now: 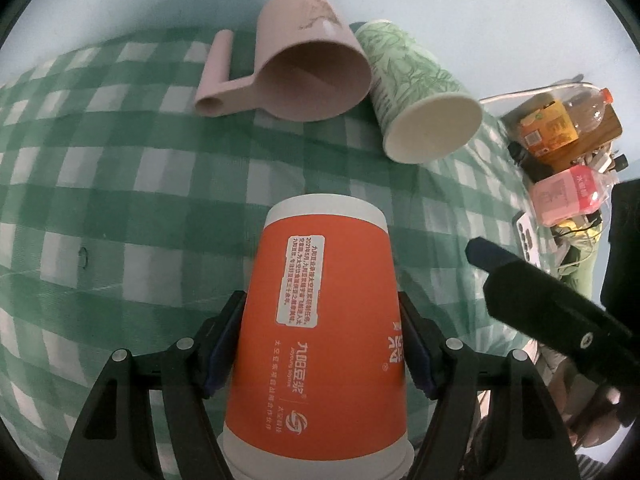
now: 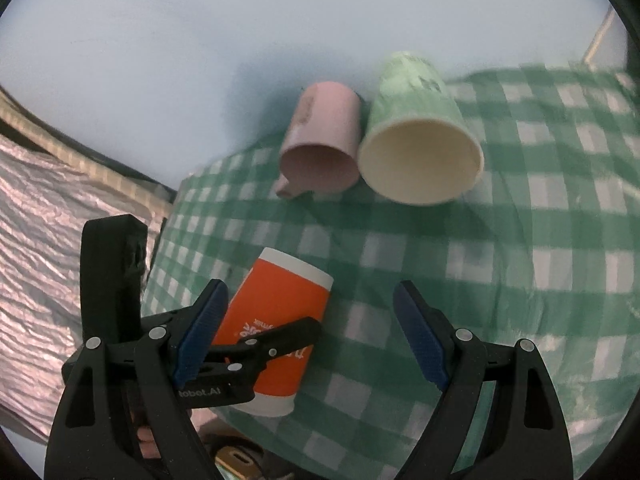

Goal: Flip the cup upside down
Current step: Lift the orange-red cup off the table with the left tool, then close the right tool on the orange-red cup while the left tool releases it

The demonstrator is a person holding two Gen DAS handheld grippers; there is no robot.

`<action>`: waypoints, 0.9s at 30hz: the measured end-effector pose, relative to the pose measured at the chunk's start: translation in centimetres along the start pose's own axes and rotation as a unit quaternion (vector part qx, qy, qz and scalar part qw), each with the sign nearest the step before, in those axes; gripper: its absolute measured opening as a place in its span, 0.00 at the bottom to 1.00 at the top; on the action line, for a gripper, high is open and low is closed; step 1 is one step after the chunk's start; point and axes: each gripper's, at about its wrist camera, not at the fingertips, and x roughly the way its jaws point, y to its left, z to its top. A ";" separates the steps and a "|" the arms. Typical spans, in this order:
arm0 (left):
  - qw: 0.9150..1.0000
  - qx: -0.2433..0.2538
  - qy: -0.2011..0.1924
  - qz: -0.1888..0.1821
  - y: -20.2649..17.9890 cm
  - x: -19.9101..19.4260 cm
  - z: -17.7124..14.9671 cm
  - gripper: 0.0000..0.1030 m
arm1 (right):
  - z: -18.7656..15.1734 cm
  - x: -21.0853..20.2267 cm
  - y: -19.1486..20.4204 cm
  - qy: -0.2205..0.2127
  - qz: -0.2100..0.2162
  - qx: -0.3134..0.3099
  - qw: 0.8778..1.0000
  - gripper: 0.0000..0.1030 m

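An orange paper cup with white bands is held between the fingers of my left gripper, which is shut on it. Its base points away from the camera and its rim is nearest the camera. In the right wrist view the same cup hangs tilted over the front left edge of the table, with the left gripper clamped across it. My right gripper is open and empty, to the right of the cup. One right finger shows in the left wrist view.
A pink handled cup and a green patterned paper cup lie on their sides at the back of the green checked tablecloth. Bottles and boxes stand off the table's right edge. The table's left edge drops to a silvery sheet.
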 end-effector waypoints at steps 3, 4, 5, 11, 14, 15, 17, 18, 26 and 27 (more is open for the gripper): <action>1.000 -0.001 0.003 0.010 -0.7 0.2 0.0 0.72 | -0.4 0.2 -0.6 0.003 0.005 0.013 1.000 0.83; 1.000 0.000 0.006 0.013 -0.7 0.1 0.1 0.73 | -0.5 0.3 -0.7 0.003 0.005 0.015 1.000 0.83; 1.000 -0.001 0.007 0.015 -0.7 0.1 0.2 0.76 | -0.5 0.3 -0.8 0.002 0.007 0.017 1.000 0.83; 0.999 0.006 -0.010 0.034 -1.5 -0.8 0.6 0.83 | -0.5 -0.3 -0.7 -0.002 0.001 0.014 1.000 0.83; 0.999 0.014 -0.025 0.038 -1.7 -2.2 0.7 0.84 | -0.4 -1.2 -0.3 -0.020 -0.013 0.009 1.000 0.83; 0.999 0.015 -0.031 0.038 -1.7 -2.8 0.6 0.84 | -0.5 -1.4 -0.2 -0.024 -0.016 0.008 1.000 0.83; 0.998 0.023 -0.049 0.038 -1.6 -4.3 0.4 0.87 | -0.4 -2.0 0.4 -0.033 -0.024 0.000 0.999 0.83; 0.997 0.025 -0.057 0.038 -1.5 -5.0 0.3 0.88 | -0.4 -2.1 0.7 -0.034 -0.024 -0.004 0.999 0.83; 0.991 0.016 -0.092 0.094 1.8 -8.7 -0.8 0.88 | -0.4 -1.2 1.5 0.006 -0.033 -0.003 0.999 0.83; 0.990 0.016 -0.097 0.103 2.2 -8.9 -0.9 0.88 | -0.5 -0.9 1.7 0.014 -0.034 -0.004 0.999 0.83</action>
